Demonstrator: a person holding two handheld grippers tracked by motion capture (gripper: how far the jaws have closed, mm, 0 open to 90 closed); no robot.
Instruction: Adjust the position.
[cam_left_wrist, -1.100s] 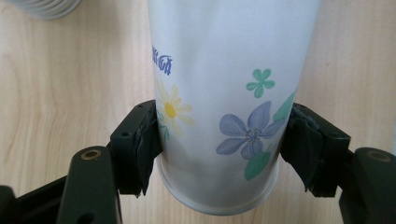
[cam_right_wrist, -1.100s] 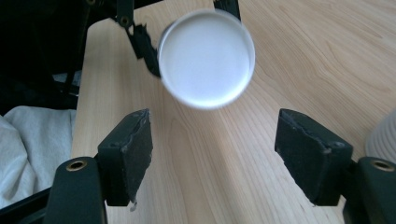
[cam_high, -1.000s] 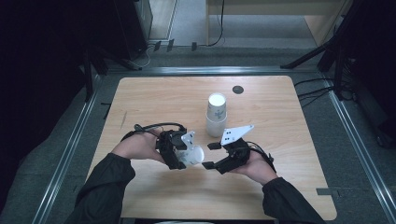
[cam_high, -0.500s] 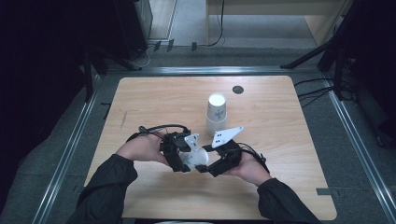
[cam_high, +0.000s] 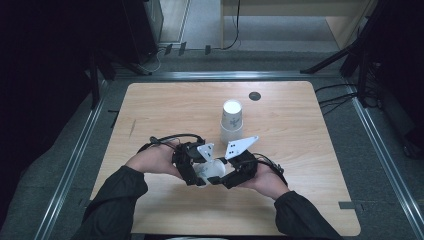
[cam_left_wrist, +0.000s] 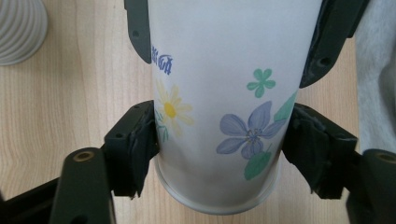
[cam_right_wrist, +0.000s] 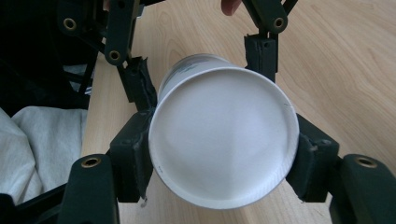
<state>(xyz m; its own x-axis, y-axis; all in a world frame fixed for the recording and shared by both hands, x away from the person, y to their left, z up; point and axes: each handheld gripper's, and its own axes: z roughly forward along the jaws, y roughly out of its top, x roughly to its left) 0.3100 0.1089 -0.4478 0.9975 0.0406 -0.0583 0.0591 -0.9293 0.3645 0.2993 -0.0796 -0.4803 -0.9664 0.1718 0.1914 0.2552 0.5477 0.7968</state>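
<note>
From the high view my hands and the grey plates hide most of the paper cup (cam_high: 210, 172); I can't make out its flower print there. My left gripper (cam_left_wrist: 219, 144) has just been opening, yet its pads rest against the cup's sides near the base. My right gripper (cam_right_wrist: 224, 158) has just been closing and now pinches the cup at its rim end. The cup lies sideways between them, over the table (cam_high: 300, 200), near an upturned cup stack (cam_high: 231, 122).
</note>
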